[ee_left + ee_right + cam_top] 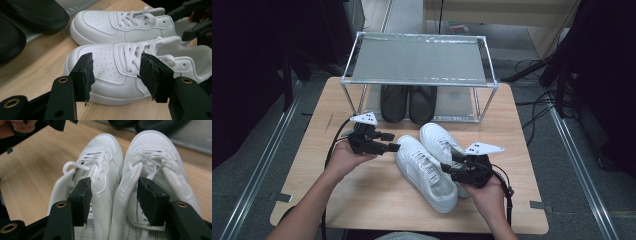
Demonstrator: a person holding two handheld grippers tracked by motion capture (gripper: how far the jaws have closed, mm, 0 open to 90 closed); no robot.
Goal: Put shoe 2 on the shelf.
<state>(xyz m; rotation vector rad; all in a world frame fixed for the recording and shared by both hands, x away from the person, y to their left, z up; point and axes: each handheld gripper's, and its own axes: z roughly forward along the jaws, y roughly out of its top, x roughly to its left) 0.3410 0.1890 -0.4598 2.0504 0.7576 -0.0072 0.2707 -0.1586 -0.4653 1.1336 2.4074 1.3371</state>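
Two white lace-up sneakers lie side by side on the wooden table, toes toward the rack: the left sneaker [424, 172] [107, 62] [100, 157] and the right sneaker [437, 137] [100, 22] [152, 152]. My left gripper [393, 141] [116, 72] is open and hovers beside the toe of the left sneaker, with nothing between its pads. My right gripper [449, 162] [113, 195] is open at the heel ends. One jaw reaches into each shoe's opening, and the two adjoining inner collar walls stand between the pads, not pinched.
A metal-framed rack [419, 60] with a grey top shelf stands at the table's far side. A pair of black shoes [408, 102] [37, 15] sits on its lower level. Bare wooden table [362, 195] lies in front of the sneakers and to their left.
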